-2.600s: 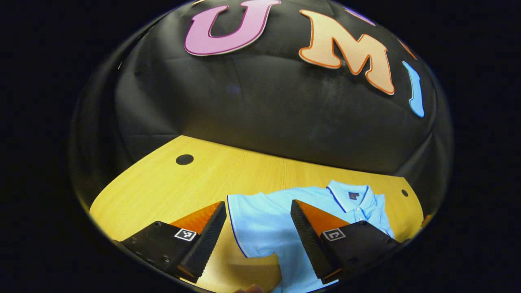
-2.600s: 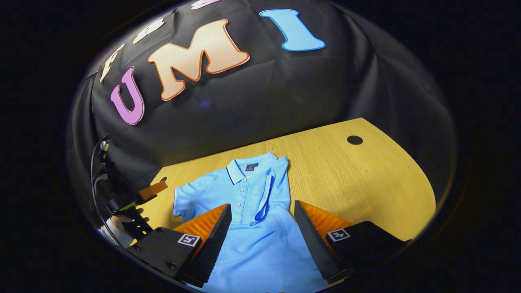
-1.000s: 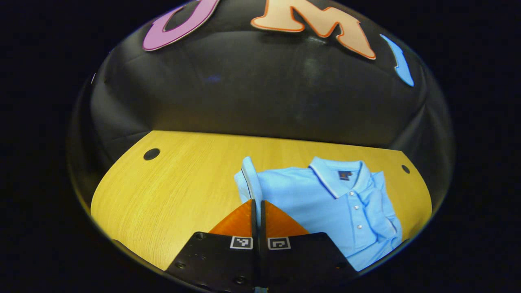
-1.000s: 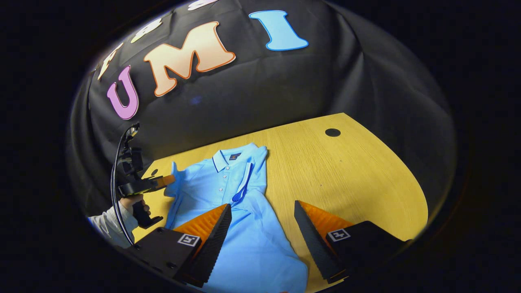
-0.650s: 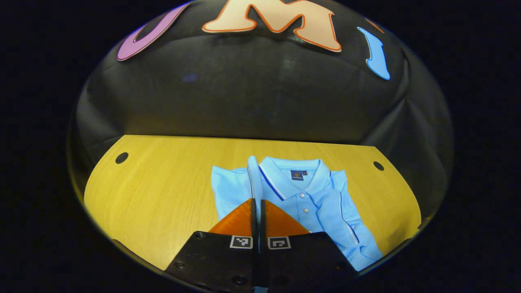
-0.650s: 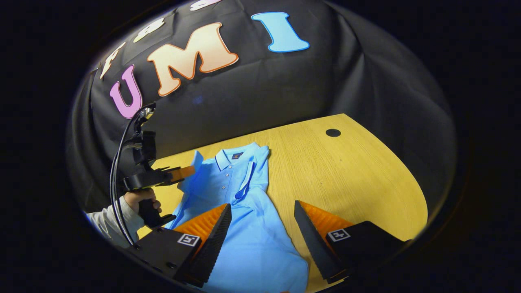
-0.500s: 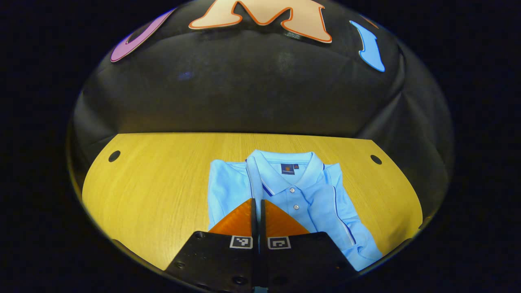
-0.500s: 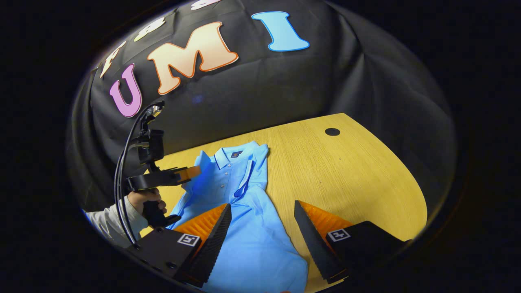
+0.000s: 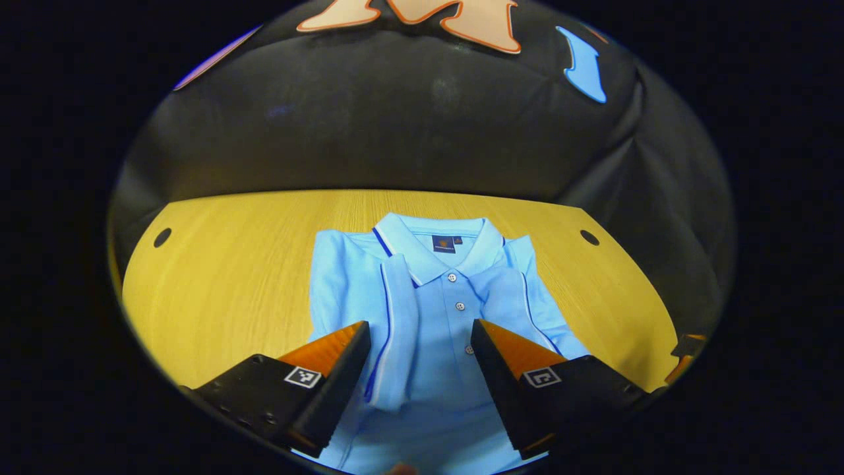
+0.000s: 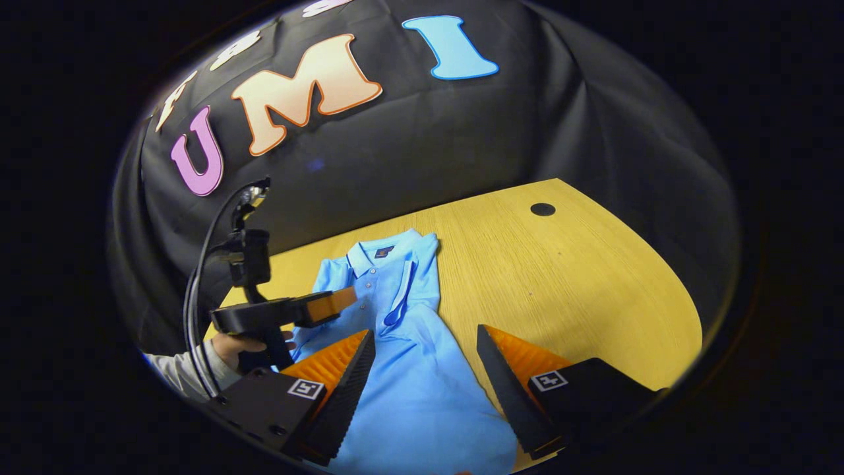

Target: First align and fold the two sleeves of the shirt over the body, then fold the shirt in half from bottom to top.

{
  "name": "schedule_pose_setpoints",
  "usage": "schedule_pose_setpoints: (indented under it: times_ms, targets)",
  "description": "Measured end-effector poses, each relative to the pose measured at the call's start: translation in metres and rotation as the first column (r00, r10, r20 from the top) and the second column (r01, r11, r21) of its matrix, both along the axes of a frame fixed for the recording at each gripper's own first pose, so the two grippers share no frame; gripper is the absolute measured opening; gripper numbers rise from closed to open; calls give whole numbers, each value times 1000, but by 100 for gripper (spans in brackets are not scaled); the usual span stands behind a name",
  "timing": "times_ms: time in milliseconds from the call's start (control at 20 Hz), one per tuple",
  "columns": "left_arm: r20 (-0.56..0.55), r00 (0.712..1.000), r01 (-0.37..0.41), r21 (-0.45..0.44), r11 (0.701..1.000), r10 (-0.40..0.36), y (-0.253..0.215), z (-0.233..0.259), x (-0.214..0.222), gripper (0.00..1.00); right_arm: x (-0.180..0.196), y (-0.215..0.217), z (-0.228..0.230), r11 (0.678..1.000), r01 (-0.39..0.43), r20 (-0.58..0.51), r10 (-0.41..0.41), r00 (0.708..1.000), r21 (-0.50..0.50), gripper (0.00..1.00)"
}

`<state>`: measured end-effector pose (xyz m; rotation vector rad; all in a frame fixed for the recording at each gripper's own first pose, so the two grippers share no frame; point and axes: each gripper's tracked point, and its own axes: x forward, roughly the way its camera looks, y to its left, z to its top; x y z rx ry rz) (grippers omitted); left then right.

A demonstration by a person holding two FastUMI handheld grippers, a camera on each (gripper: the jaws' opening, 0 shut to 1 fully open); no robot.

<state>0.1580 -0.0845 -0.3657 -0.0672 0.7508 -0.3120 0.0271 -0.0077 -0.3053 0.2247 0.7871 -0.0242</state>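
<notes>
The shirt (image 9: 432, 310) is a light blue polo with a dark-edged collar, a small dark label inside the neck and a row of buttons down the front. It lies flat, face up, on the yellow wooden table (image 9: 237, 277), collar toward the black cloth wall.

Going left to right from the collar in the left gripper view, the left sleeve (image 9: 395, 330) lies folded inward over the chest, its dark-trimmed hem running down beside the buttons; past the buttons, the right sleeve (image 9: 508, 300) is folded in the same way.

The left gripper (image 9: 419, 336) hangs above the shirt's chest with its fingers spread wide and nothing between them; the folded left sleeve lies below the gap.

In the right gripper view, the right gripper (image 10: 425, 346) is also wide open and holds nothing, placed over the shirt's lower body, nearer the hem than the collar. To the left of the collar, a hand (image 10: 241, 344) holds the left gripper's handle.
</notes>
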Motion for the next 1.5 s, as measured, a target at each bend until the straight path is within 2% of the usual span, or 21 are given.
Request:
schedule_pose_setpoints:
  times_ms: [100, 300, 350, 650, 950, 1150, 1300, 1500]
  targets:
    - [50, 999, -4, -21, 1000, 5, 8, 27, -16, 97, -7, -4, 5, 999, -10, 18, 10, 1000, -35, 97]
    - [115, 989, -86, -20, 996, 88, 39, 75, -60, 99, -31, 1, 25, 995, -84, 61, 87, 994, -51, 97]
    - [132, 987, -93, -30, 995, 96, 43, 86, -71, 96, -37, 0, 31, 994, -90, 74, 95, 993, -59, 98]
    - [197, 973, -122, 16, 992, 117, 76, 122, -144, 96, -84, -2, 52, 987, -137, 99, 146, 984, -87, 97]
    - [175, 980, -112, 84, 990, 96, 101, 111, -216, 96, -128, -13, 50, 984, -143, 81, 152, 985, -108, 98]
    - [105, 987, -132, 81, 988, 123, 110, 90, -262, 96, -159, -20, 36, 977, -156, 39, 163, 986, -143, 97]
    - [60, 992, -121, 93, 988, 115, 113, 73, -292, 96, -185, -24, 22, 973, -166, -2, 168, 986, -159, 98]
    - [13, 994, -111, 145, 983, 110, 123, 45, -321, 96, -217, -27, -2, 968, -177, -65, 168, 984, -177, 98]
